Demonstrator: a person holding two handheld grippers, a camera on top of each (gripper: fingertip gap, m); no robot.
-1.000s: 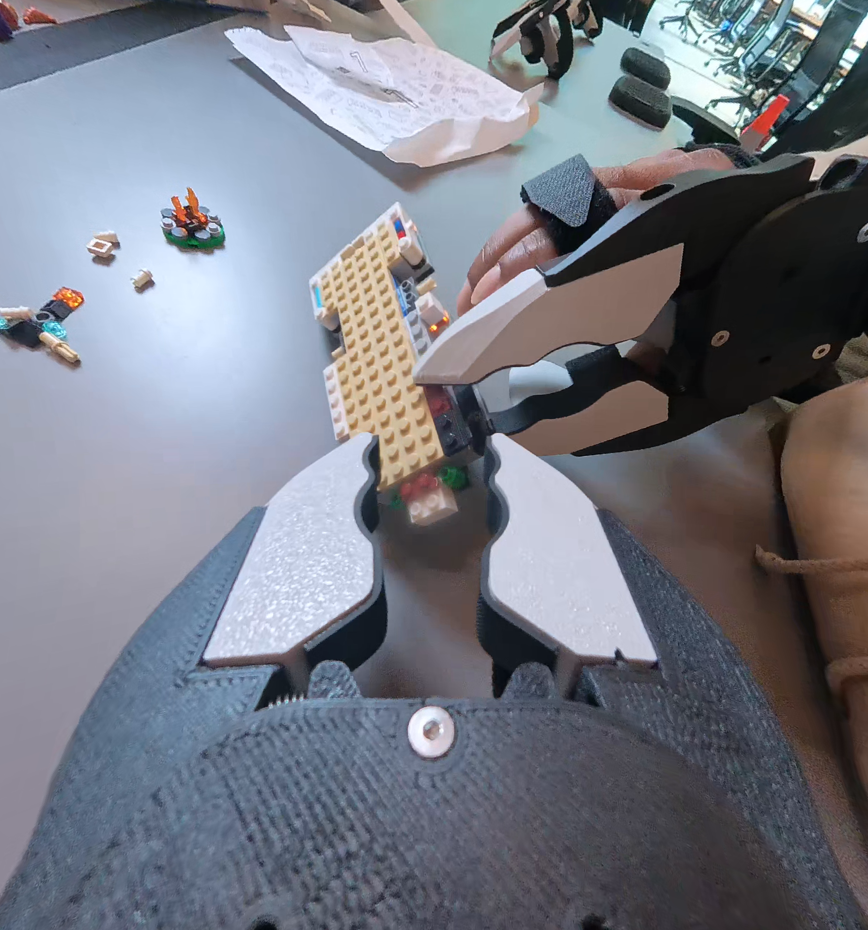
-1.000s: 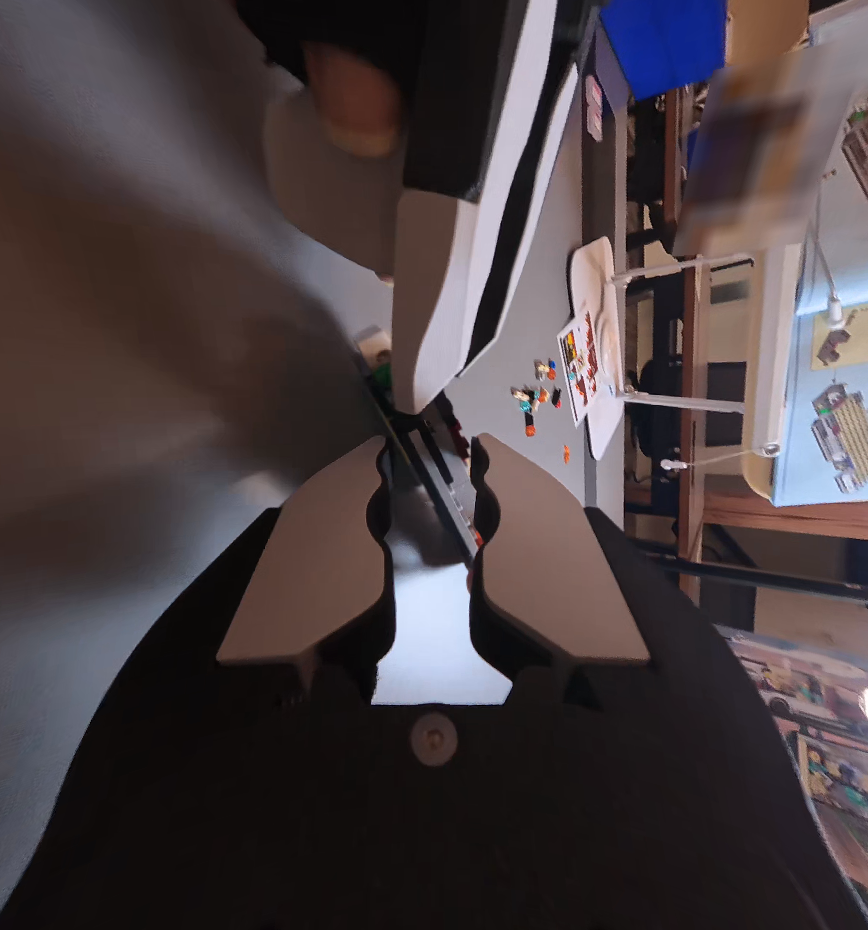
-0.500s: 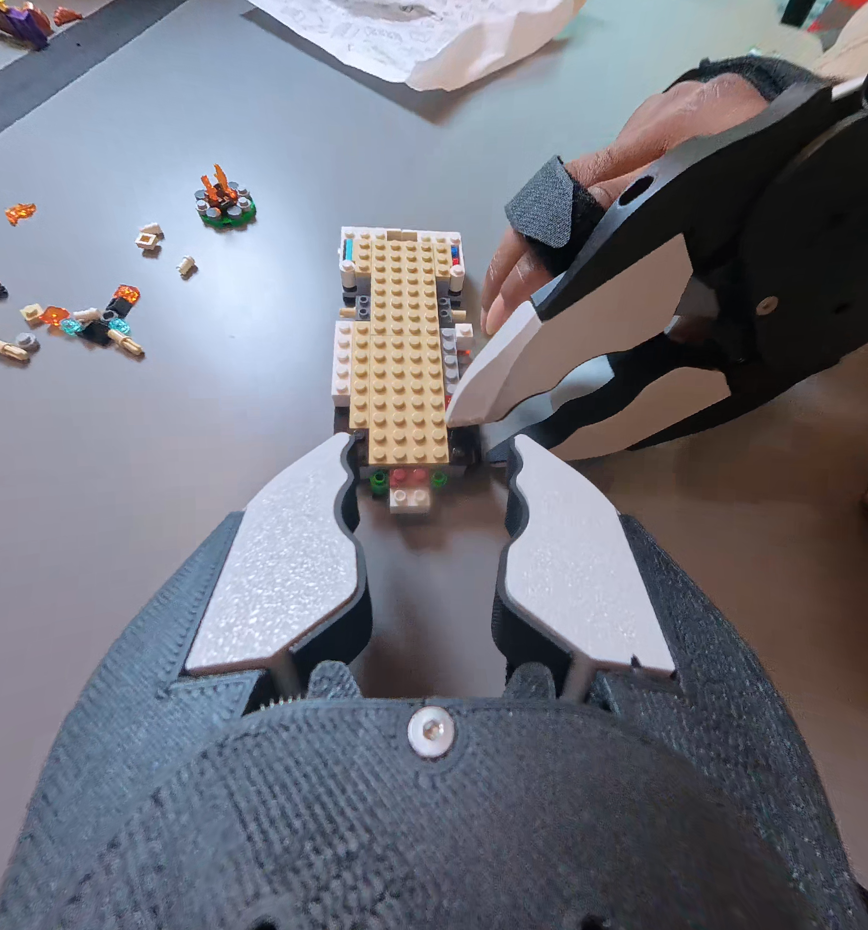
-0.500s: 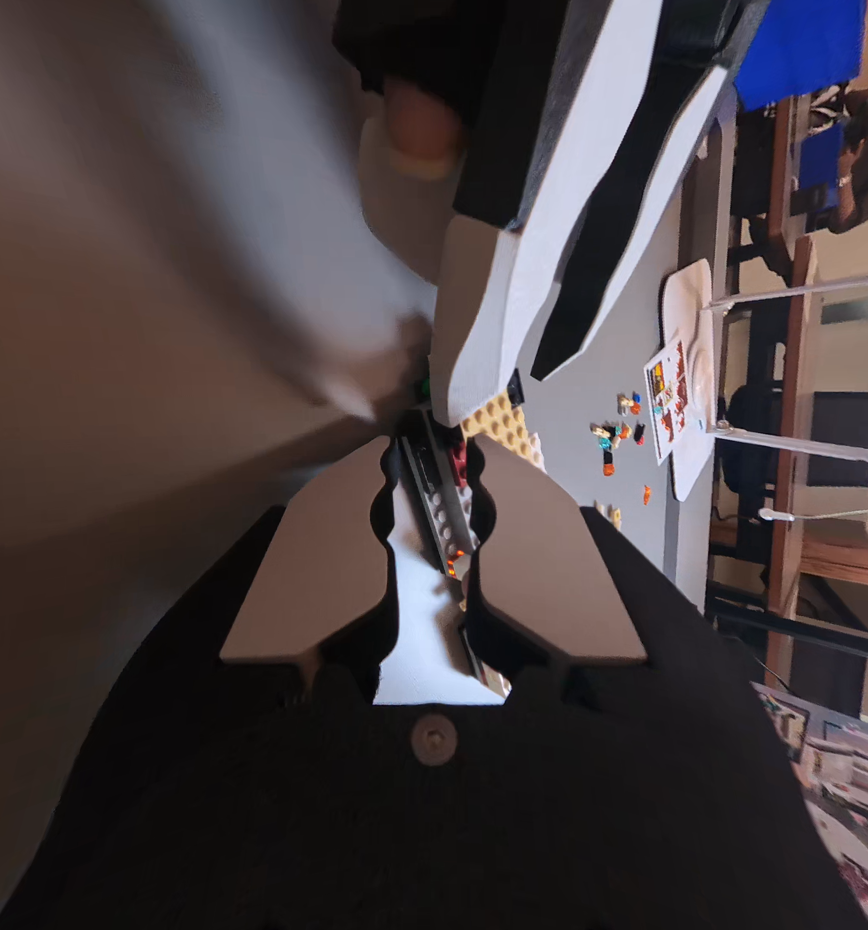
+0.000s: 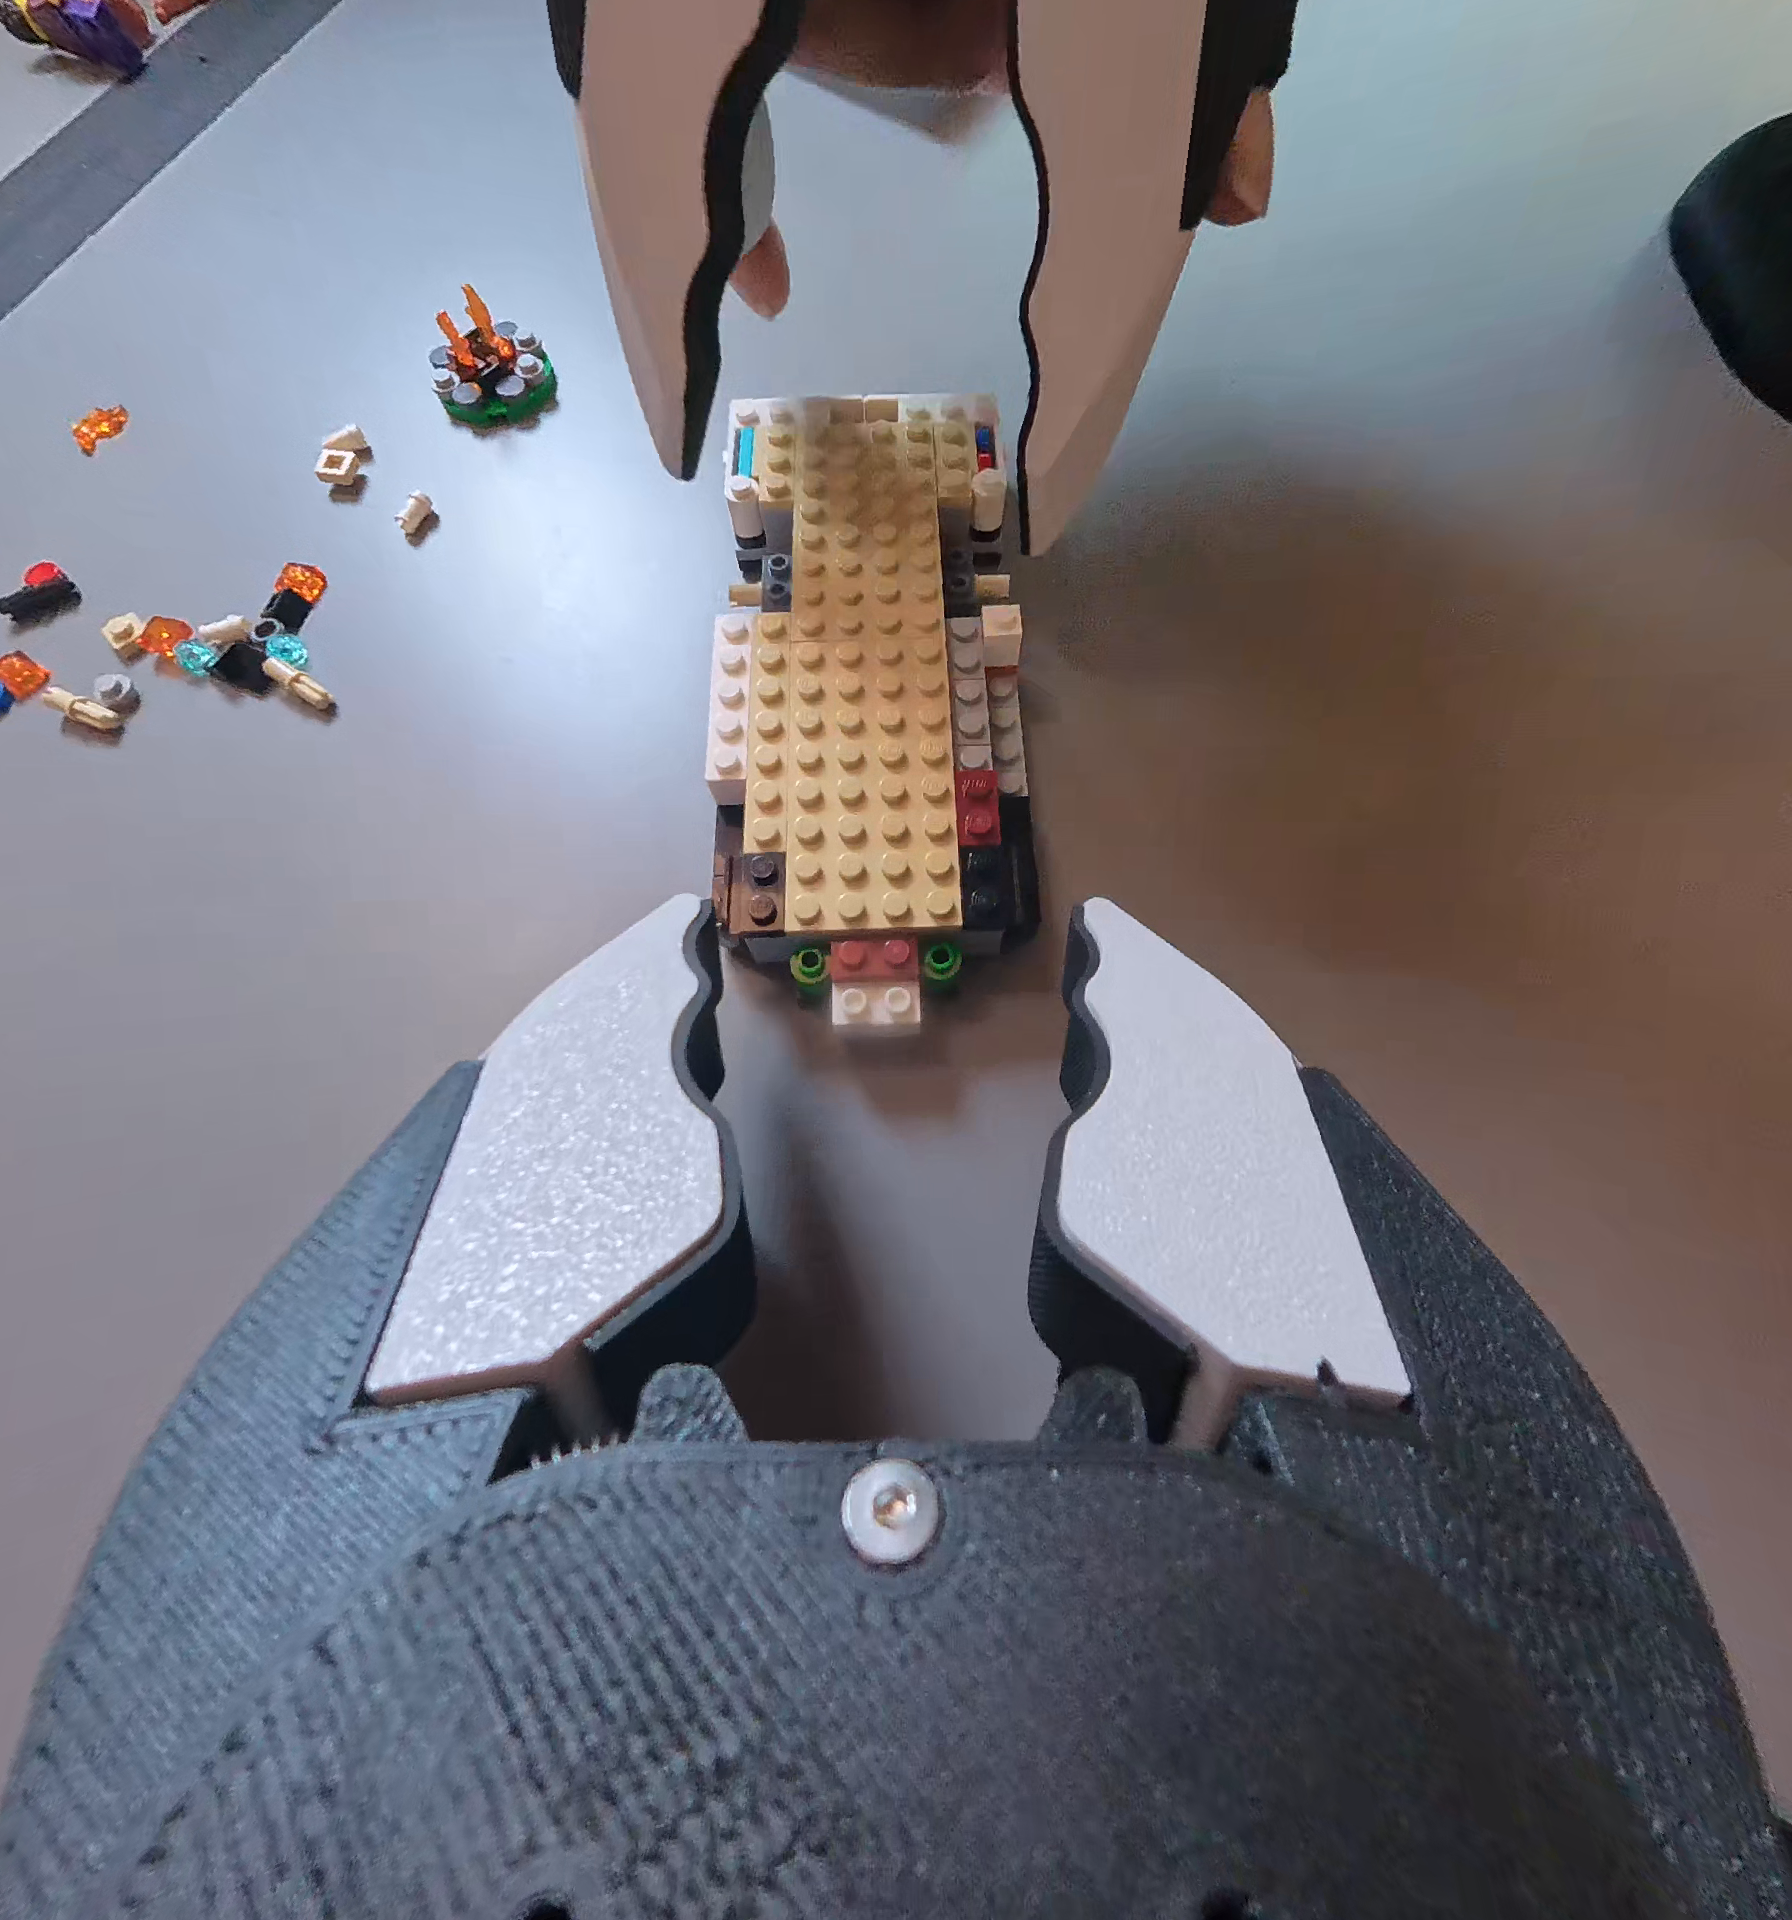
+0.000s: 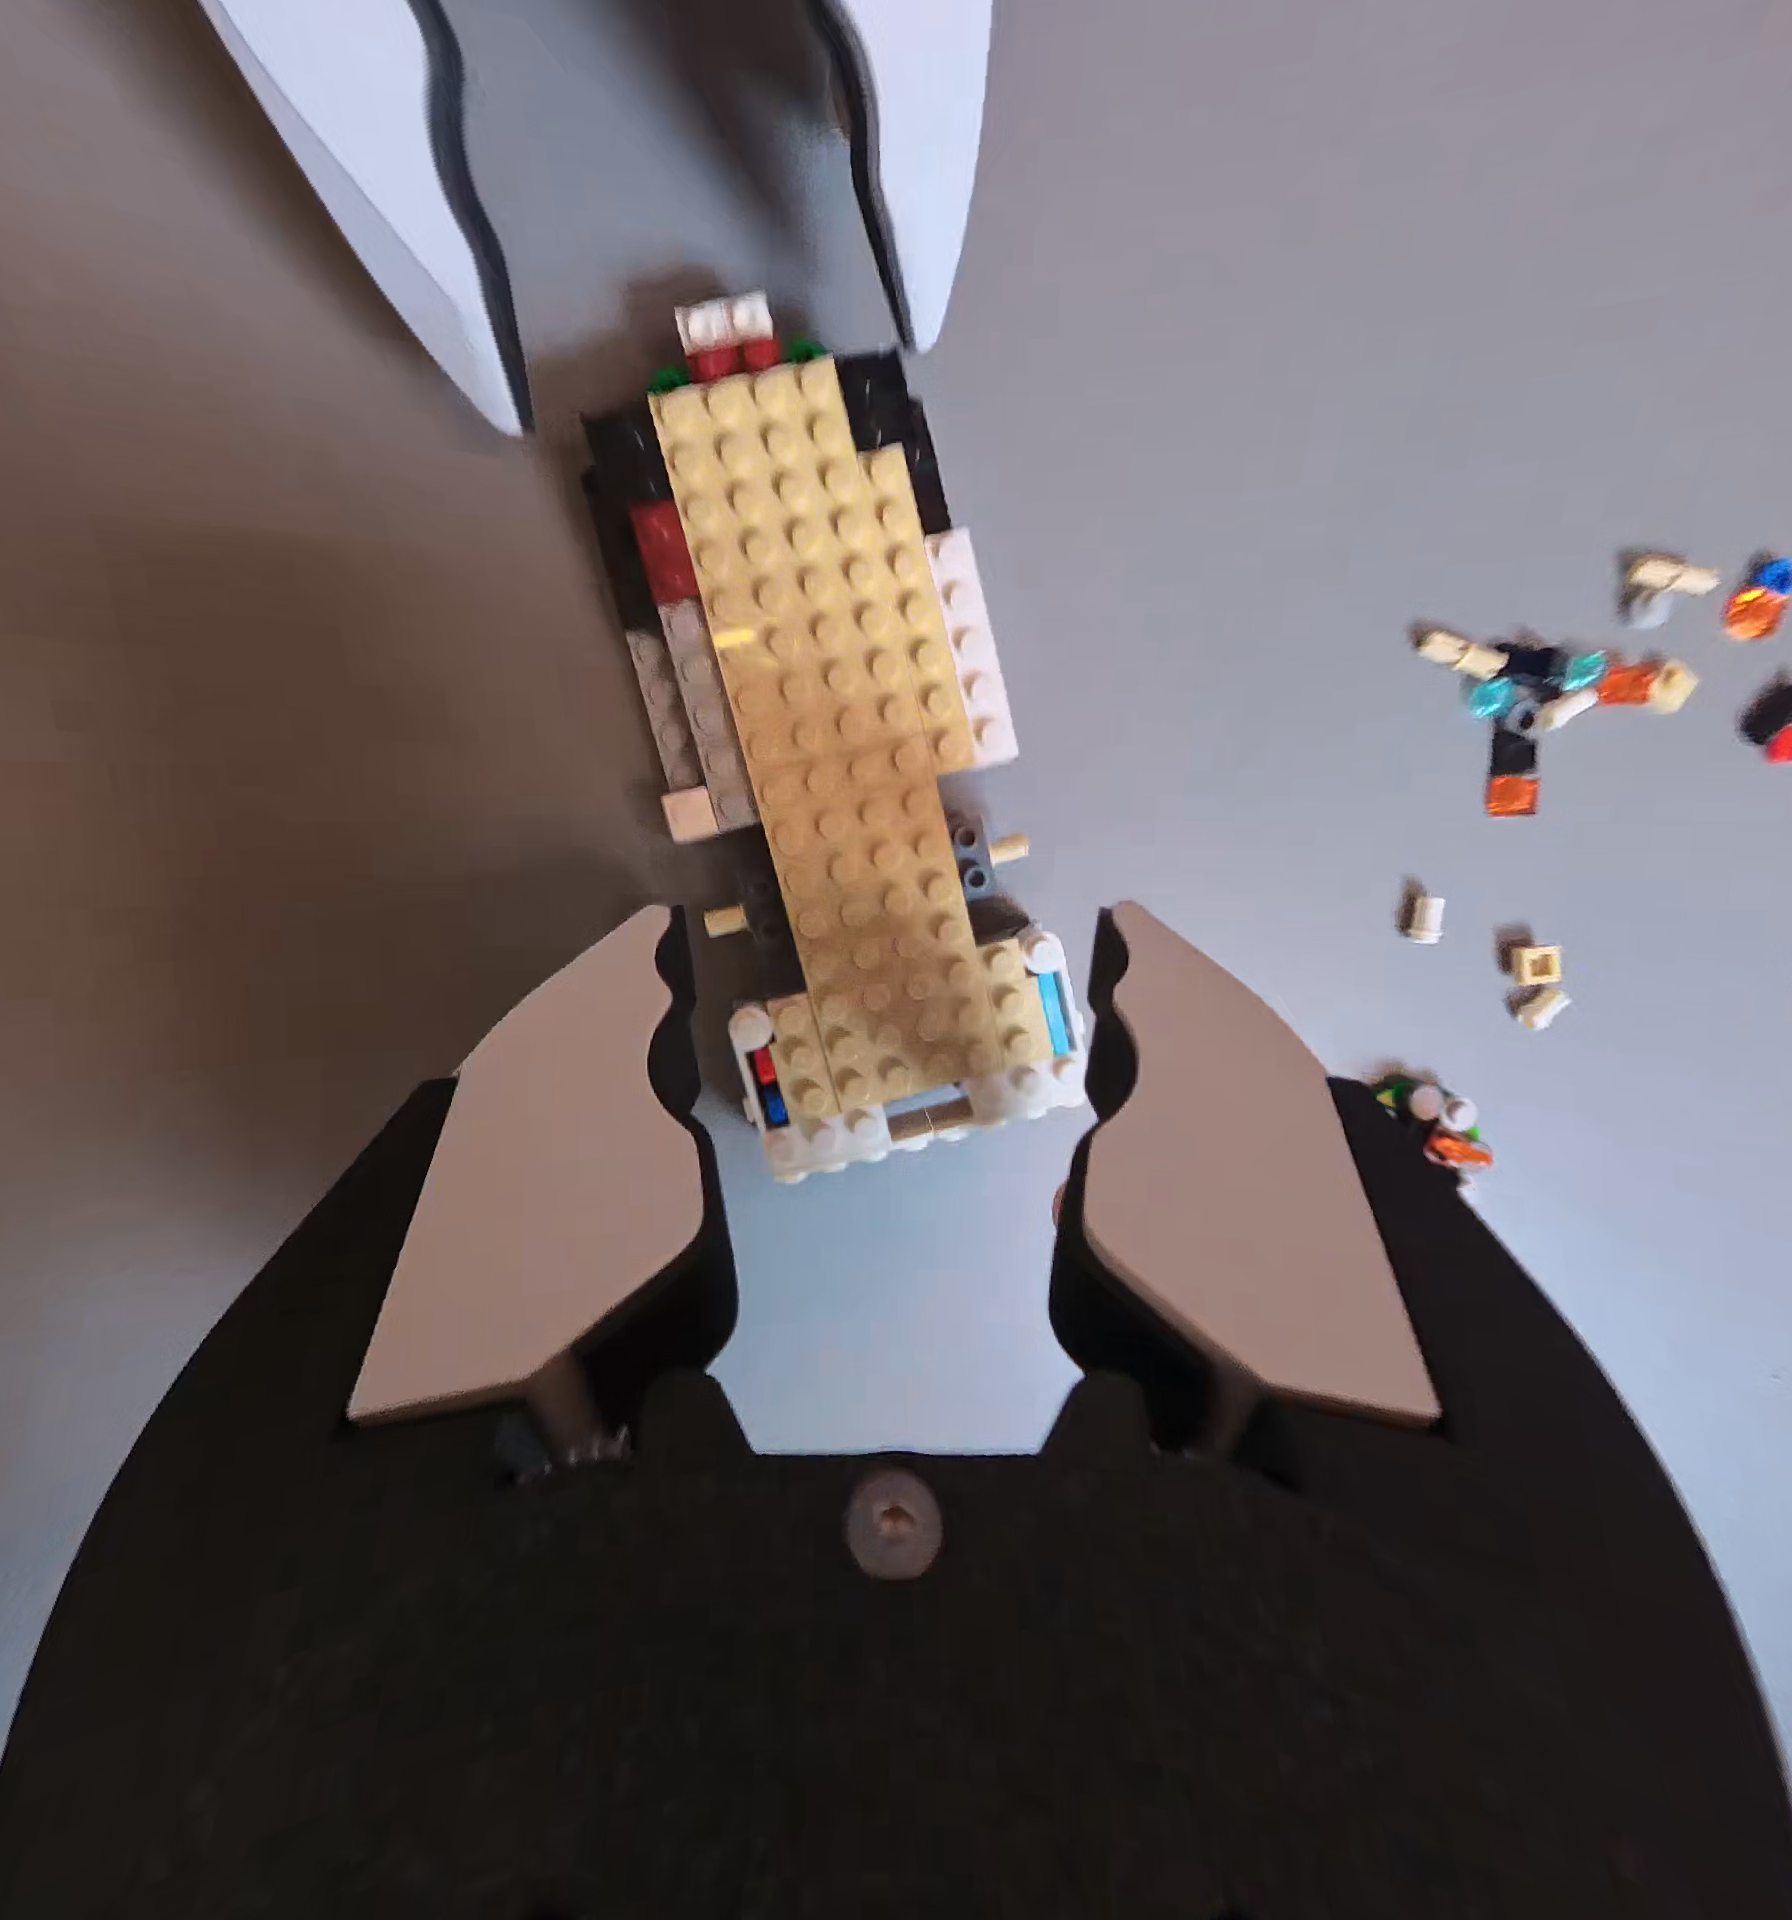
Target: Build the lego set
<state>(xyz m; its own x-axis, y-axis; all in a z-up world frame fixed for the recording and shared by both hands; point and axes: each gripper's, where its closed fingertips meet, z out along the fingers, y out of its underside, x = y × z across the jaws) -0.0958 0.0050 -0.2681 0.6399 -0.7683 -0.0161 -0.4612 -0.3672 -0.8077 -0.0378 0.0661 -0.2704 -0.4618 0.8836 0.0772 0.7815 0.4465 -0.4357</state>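
a long brick model [image 5: 850, 707] topped with tan studded plates lies flat on the grey table [image 5: 1391, 727], with a gripper at each end of it. the left gripper [image 5: 887, 925] has its jaws spread wide at the end that carries two green studs, a red brick and a small white brick; that end sits just ahead of and between the fingertips, the left fingertip very close beside the model's dark corner and the right one clear of it, so nothing is clamped. the right gripper [image 6: 887, 925] is spread just as wide around the opposite, white-trimmed end with its light blue and red-and-blue pieces; gaps show on both sides between its pads and the bricks, so it grips nothing either. in the left wrist view the right gripper comes down from the top edge, its two pale fingers straddling the far end of the model, with part of a hand [image 5: 757, 260] behind them. well off to one side of the model lies a scatter of loose small pieces [image 5: 165, 644] in orange, teal, black, tan and blue, a few tan bits [image 5: 352, 468] nearer, and a small round green build with orange flame pieces [image 5: 492, 364]. a dark band [image 5: 92, 177] crosses the far corner of the table, and a black rounded object [image 5: 1775, 270] sits at the right edge.
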